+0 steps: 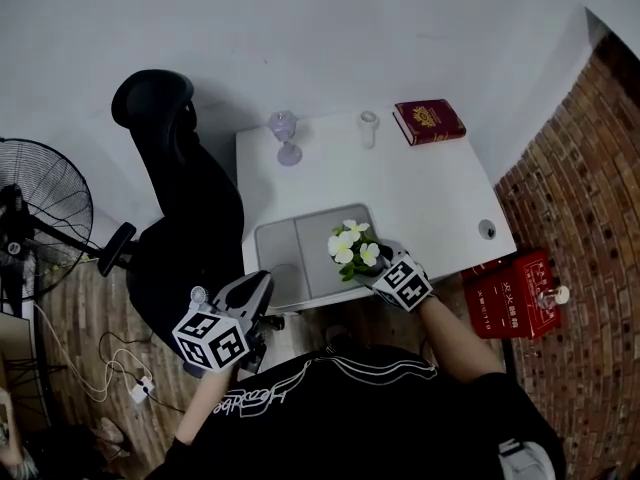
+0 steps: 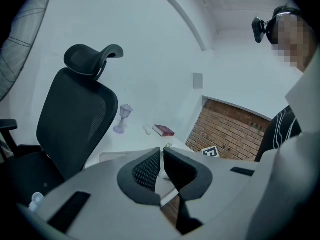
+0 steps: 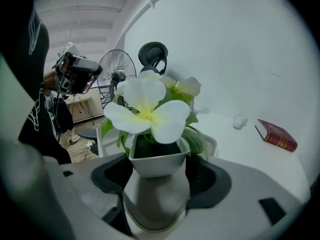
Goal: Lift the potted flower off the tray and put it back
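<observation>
The potted flower, white blooms in a small white square pot, stands over the right front part of the grey tray on the white table. My right gripper reaches in from the table's front edge, and its dark pads sit against both sides of the pot, shut on it. Whether the pot rests on the tray or hangs just above it I cannot tell. My left gripper hovers off the table's front left corner beside the chair, its jaws shut with nothing between them.
A black office chair stands left of the table, and a floor fan beyond it. At the table's far edge are a clear goblet, a small white object and a red book. Red boxes sit by the brick wall at right.
</observation>
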